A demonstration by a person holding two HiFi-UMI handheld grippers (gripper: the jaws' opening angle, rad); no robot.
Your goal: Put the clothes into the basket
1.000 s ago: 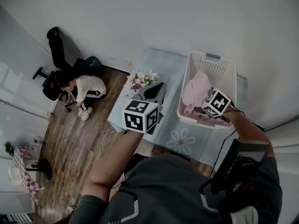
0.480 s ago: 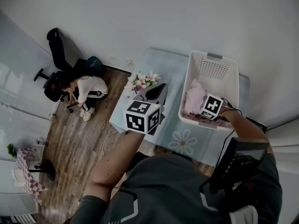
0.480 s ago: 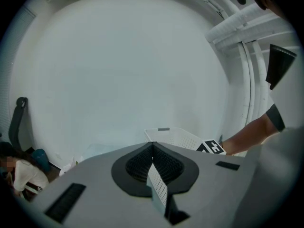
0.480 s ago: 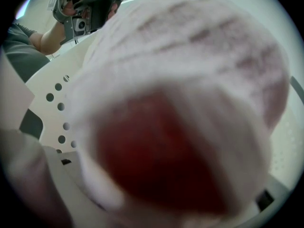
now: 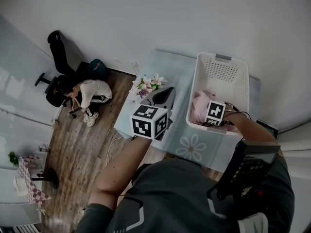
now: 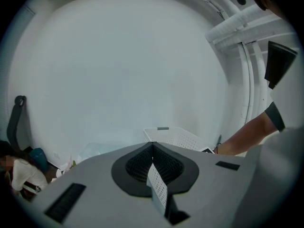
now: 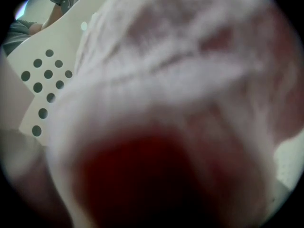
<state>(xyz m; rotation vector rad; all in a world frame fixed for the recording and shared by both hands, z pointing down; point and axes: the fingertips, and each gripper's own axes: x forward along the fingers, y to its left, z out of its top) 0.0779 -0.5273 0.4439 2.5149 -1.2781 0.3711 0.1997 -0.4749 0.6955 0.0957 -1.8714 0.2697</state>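
A white perforated basket stands on the table's right side, and the left gripper view shows the basket past the jaws. Pink clothes lie in its near end. My right gripper reaches steeply down into the basket, its jaws buried in that cloth and closed on it. The pink clothes fill the right gripper view, with the basket wall at the left. My left gripper hovers over the table's left part, jaws shut and empty, as the left gripper shows in its own view.
The table has a pale cloth with a flower print. A bunch of flowers sits at its left edge. A person crouches on the wooden floor beside an office chair. A white wall is behind.
My right gripper has sunk into the basket and the pink clothes went down with it, from bulging above the rim to lying low inside. The left gripper has stayed put.
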